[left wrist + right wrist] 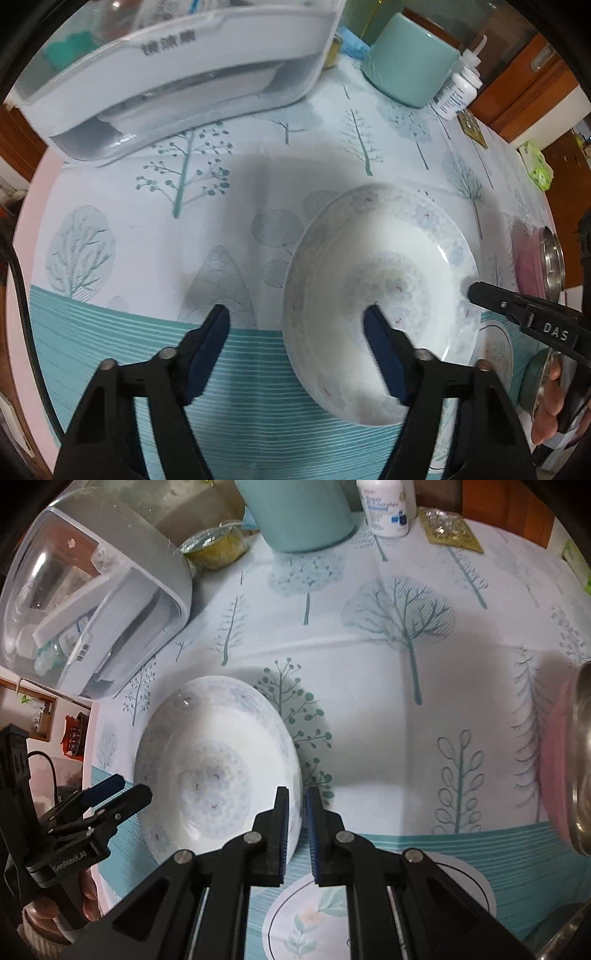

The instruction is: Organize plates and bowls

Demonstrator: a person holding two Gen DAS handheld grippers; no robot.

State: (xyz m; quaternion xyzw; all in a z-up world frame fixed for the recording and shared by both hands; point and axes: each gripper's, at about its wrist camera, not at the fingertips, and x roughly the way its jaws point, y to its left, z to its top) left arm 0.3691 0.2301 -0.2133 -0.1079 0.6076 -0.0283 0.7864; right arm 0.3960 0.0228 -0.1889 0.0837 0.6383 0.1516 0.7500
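A white bowl with a pale blue flower pattern (384,295) is tilted above the tree-print tablecloth; it also shows in the right wrist view (218,764). My right gripper (297,805) is shut on the bowl's right rim, one finger inside and one outside. Its finger (491,295) shows at the bowl's right edge in the left wrist view. My left gripper (297,317) is open; its right finger reaches over the bowl's inside, its left finger over the cloth. It shows left of the bowl in the right wrist view (122,790).
A white lidded plastic container (177,81) stands at the back left. A teal canister (410,62) and white bottles (458,88) stand at the back. A steel bowl in a pink one (576,764) is at the right. A leaf-print plate (314,919) lies below my right gripper.
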